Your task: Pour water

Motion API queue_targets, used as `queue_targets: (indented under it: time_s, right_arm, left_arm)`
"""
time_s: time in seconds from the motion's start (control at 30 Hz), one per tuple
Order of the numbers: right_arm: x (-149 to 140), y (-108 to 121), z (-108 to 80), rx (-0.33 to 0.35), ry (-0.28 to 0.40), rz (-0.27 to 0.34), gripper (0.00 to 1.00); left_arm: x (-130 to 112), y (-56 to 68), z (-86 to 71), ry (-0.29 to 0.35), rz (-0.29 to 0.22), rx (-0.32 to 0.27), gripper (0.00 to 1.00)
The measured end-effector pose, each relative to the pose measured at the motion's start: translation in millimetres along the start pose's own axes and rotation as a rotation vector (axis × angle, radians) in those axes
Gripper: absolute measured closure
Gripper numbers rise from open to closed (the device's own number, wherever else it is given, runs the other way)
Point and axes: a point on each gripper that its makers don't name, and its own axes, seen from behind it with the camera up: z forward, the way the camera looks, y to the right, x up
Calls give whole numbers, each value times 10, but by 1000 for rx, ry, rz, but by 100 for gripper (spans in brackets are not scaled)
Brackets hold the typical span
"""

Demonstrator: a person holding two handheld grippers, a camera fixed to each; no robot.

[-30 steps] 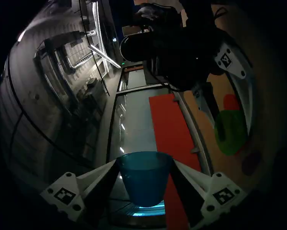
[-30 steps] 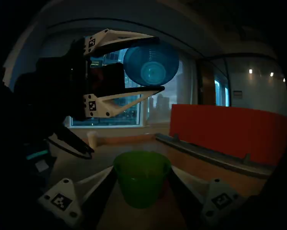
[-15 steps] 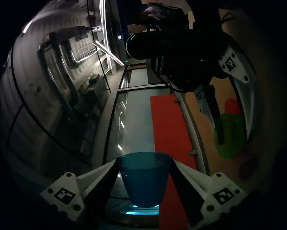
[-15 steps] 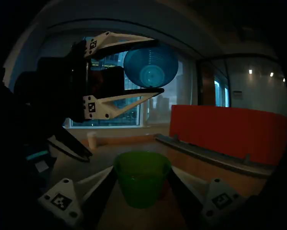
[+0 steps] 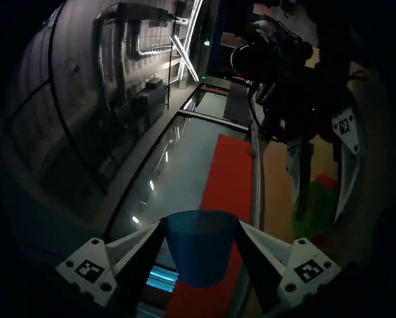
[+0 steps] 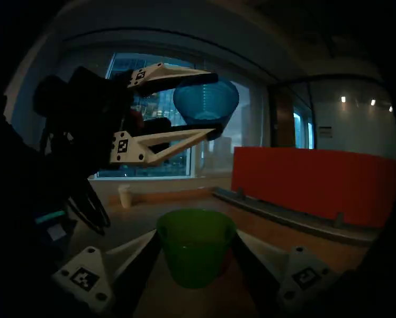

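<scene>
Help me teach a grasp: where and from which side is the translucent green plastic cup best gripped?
Grip the translucent green plastic cup across its tapered wall just under the rim, coming level from the side, as the right gripper does. It stands upright, mouth up, so this likely keeps the opening free, and the wider rim resists slipping.

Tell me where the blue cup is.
The blue cup sits in the left claw, higher than the green cup; right gripper view, upper centre, before the window.

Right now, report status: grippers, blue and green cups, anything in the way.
Left gripper shut on translucent blue plastic cup, held high, rim up. Right gripper shut on green plastic cup, low over wooden table. Nothing between the cups.
</scene>
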Motion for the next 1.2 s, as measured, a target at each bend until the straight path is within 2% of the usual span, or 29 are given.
queue_targets:
  time_s: [0.17, 0.5, 0.9, 1.2]
  right_arm:
    - [10, 20, -13, -5, 3, -2, 10]
    - [10, 45, -38, -14, 5, -4, 10]
    - [17, 52, -54, -18, 7, -8, 10]
    - [50, 46, -67, -22, 10, -12, 10]
  left_arm:
    - [-86, -13, 16, -8, -139, 7, 11]
    - [-172, -47, -32, -5, -449, 3, 11]
    - [-395, -61, -25, -32, -818, -8, 11]
    - [-456, -61, 15, -14, -1041, -29, 11]
